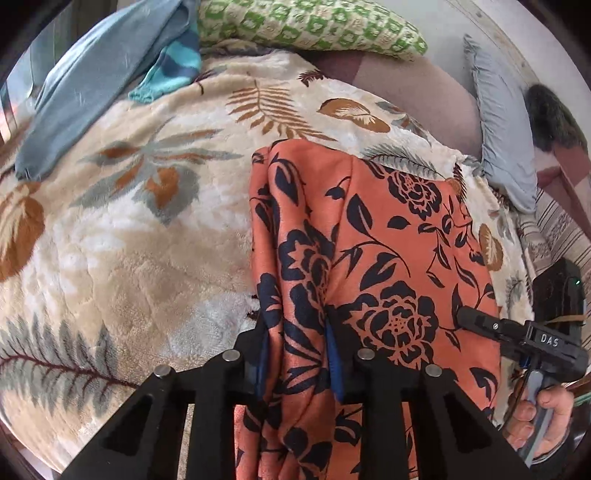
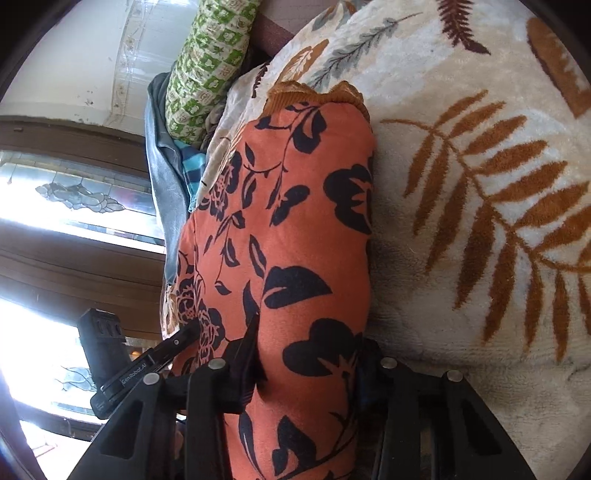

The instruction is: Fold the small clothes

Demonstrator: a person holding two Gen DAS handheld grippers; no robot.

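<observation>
An orange garment with a dark navy flower print (image 1: 388, 236) lies on a cream leaf-patterned blanket (image 1: 129, 236). My left gripper (image 1: 295, 354) is shut on a bunched fold of the garment at its near left edge; blue pads show on both sides of the cloth. My right gripper (image 1: 469, 317) shows at the garment's right edge in the left wrist view. In the right wrist view my right gripper (image 2: 306, 354) is shut on a thick fold of the same garment (image 2: 295, 206), which runs away over the blanket (image 2: 480, 184). Its orange ribbed hem (image 2: 314, 92) shows at the far end.
A blue-grey cloth (image 1: 92, 85) and a turquoise striped garment (image 1: 173, 70) lie at the blanket's far left. A green patterned pillow (image 1: 314, 26) lies at the back and a grey-blue cushion (image 1: 502, 147) at the right. A window (image 2: 55, 221) is on the left in the right wrist view.
</observation>
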